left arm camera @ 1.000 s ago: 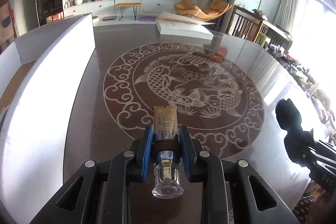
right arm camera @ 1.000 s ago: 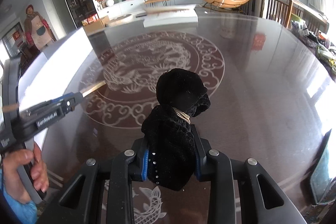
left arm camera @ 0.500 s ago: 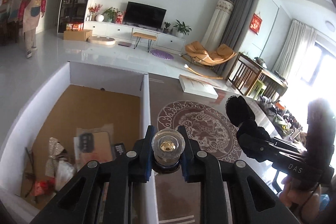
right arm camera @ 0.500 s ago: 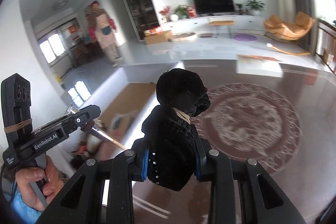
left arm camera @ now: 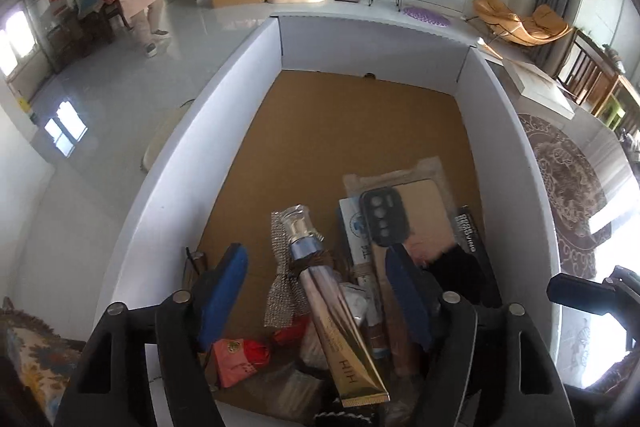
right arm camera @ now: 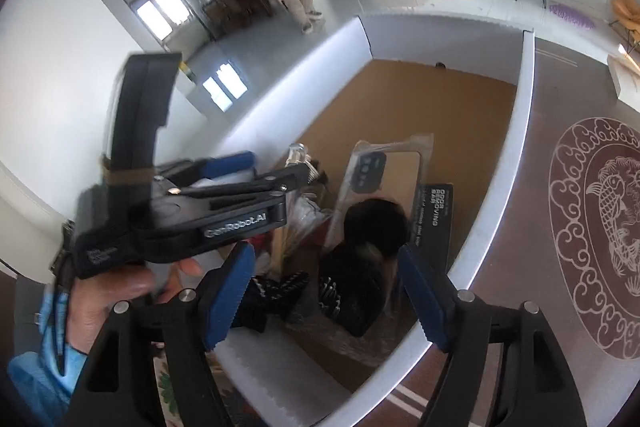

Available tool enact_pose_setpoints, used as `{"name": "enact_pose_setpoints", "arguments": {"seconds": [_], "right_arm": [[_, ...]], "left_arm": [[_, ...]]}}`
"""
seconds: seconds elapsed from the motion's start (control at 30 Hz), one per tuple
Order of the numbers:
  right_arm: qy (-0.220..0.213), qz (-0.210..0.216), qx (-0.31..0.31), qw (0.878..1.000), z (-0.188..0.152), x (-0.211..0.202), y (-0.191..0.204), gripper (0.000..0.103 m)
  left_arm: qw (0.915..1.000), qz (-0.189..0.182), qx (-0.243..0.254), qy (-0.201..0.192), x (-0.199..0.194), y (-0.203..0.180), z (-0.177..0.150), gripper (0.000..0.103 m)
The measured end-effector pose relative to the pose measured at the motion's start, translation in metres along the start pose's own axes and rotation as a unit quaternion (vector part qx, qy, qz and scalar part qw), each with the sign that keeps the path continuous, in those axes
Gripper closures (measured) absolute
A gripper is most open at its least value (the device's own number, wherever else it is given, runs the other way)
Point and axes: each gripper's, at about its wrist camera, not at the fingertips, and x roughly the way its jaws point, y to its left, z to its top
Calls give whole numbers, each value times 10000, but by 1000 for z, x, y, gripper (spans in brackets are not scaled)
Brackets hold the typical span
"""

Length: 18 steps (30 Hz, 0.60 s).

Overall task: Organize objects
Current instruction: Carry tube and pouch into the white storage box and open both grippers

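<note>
Both drops look done. Left gripper [left arm camera: 316, 291] spread wide, empty; gold cosmetic tube [left arm camera: 340, 315] lies in the white box [left arm camera: 168, 163] among clutter. Right gripper [right arm camera: 326, 291] likewise agape above the black fabric bundle [right arm camera: 366, 259] (inside box, near wall). Remaining table items: none visible here.

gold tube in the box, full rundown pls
The tube is a slim metallic squeeze tube, silvery-pink near the neck and gold toward its flat crimped end, which bears small lettering. It has a blue collar, a clear cap with a pump inside, and a dark band wound below the collar. It lies flat and diagonal in the box, cap pointing away, on top of other items. The left gripper is open around it, not touching.
</note>
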Motion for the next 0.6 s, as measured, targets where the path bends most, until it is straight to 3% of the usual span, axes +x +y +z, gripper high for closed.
{"name": "enact_pose_setpoints", "arguments": {"seconds": [0.03, 0.1, 0.17, 0.33, 0.4, 0.5, 0.6], "right_arm": [[-3, -89, -28, 10000, -2, 1, -1, 28], [-61, -142, -30, 9999, -6, -4, -5, 24], [-112, -384, -74, 9992, -8, -10, -8, 16], [-63, -914, -341, 9952, -1, -21, -3, 12], [-34, -1078, -437, 9932, 3, -23, 0, 10], [54, -1279, -527, 9904, 4, -21, 5, 10], [57, -1389, -582, 9886, 7, -22, 8, 10]], "left_arm": [[9999, 62, -3, -148, -5, 0, -4, 25], [9991, 192, -85, -371, -14, 3, -6, 1], [9967, 315, -301, -688, -29, 5, -11, 0], [9884, 354, -752, -1271, -62, 17, -20, 0], [9868, 190, -955, -1297, -72, 21, -23, 0], [9874, 268, -1042, -1164, -85, 22, -26, 0], [9890, 1024, -561, -912, -90, 11, -23, 0]]}}
